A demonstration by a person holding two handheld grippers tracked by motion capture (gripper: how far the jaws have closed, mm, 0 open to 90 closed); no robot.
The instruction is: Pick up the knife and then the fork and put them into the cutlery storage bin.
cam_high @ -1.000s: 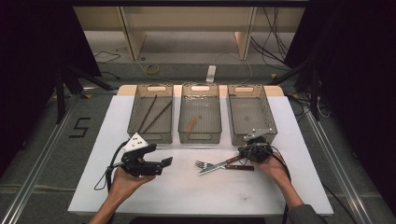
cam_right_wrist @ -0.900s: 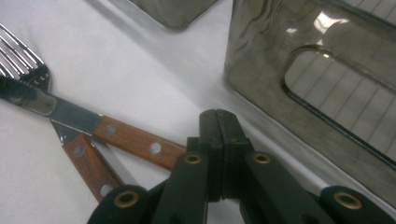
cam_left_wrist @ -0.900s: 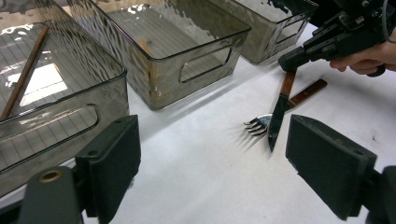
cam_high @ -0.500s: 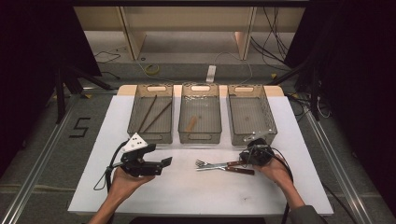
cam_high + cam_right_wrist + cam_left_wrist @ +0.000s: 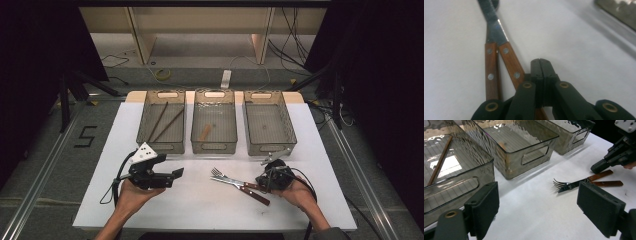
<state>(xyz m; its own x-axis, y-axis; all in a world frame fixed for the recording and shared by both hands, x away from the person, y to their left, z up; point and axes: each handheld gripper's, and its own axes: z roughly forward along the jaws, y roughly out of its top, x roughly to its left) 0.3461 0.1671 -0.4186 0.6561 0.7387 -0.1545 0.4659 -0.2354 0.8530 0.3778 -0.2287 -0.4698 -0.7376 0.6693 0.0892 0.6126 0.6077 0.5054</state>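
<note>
A fork point(image 5: 219, 175) and a knife point(image 5: 235, 182) with brown wooden handles lie crossed on the white table point(image 5: 200, 210), right of centre. My right gripper point(image 5: 260, 183) is shut, its jaws pressed together with nothing between them. In the right gripper view its tip point(image 5: 541, 62) sits low beside the knife handle point(image 5: 510, 63), whose end runs under the gripper body; the fork handle point(image 5: 491, 75) lies just left of that. My left gripper point(image 5: 176, 174) is held open over the table's left half, pads point(image 5: 484, 202) wide apart, facing the cutlery point(image 5: 571, 185).
Three smoky clear bins stand in a row at the back: the left bin point(image 5: 161, 146) holds two brown sticks, the middle bin point(image 5: 214, 146) a small wooden piece, and the right bin point(image 5: 270, 146) looks bare. Bare floor and cables lie beyond the table.
My right hand has slid a little toward the near edge, bringing its shut tip down onto the cutlery handles. The left hand has stayed put.
</note>
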